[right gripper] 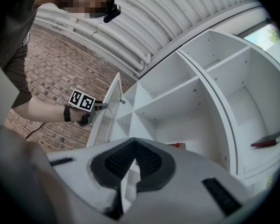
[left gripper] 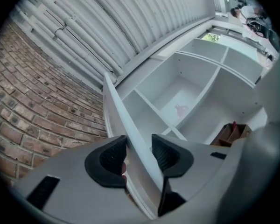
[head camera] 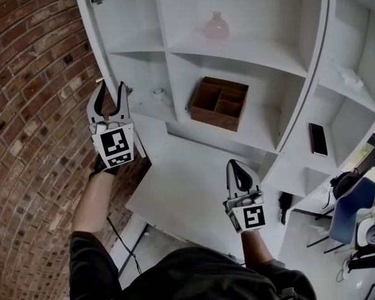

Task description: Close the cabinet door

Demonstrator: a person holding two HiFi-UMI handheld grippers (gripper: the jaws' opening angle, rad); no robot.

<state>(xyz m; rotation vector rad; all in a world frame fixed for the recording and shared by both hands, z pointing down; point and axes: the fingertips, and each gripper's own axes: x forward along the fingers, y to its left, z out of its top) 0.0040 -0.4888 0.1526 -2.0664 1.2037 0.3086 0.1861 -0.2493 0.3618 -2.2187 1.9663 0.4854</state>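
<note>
The white cabinet door point(head camera: 87, 24) stands open at the left, edge-on beside the brick wall. My left gripper point(head camera: 111, 86) is raised to its free edge. In the left gripper view the door's edge point(left gripper: 123, 120) runs up between the two pads of the left gripper point(left gripper: 139, 146); the jaws stand apart with a gap at the left pad point(left gripper: 113, 158). My right gripper point(head camera: 235, 165) hangs lower, in front of the shelves, jaws shut on nothing. The right gripper view shows the right gripper point(right gripper: 134, 148), the door point(right gripper: 107, 111) and the left gripper point(right gripper: 100, 107) at its edge.
The brick wall point(head camera: 31, 105) lies close behind the open door. On the shelves are a pink vase point(head camera: 216, 27), a wooden compartment box point(head camera: 219, 103) and a dark flat thing point(head camera: 317, 139). A white panel point(head camera: 194, 192) juts out below. A blue chair point(head camera: 353, 208) stands at right.
</note>
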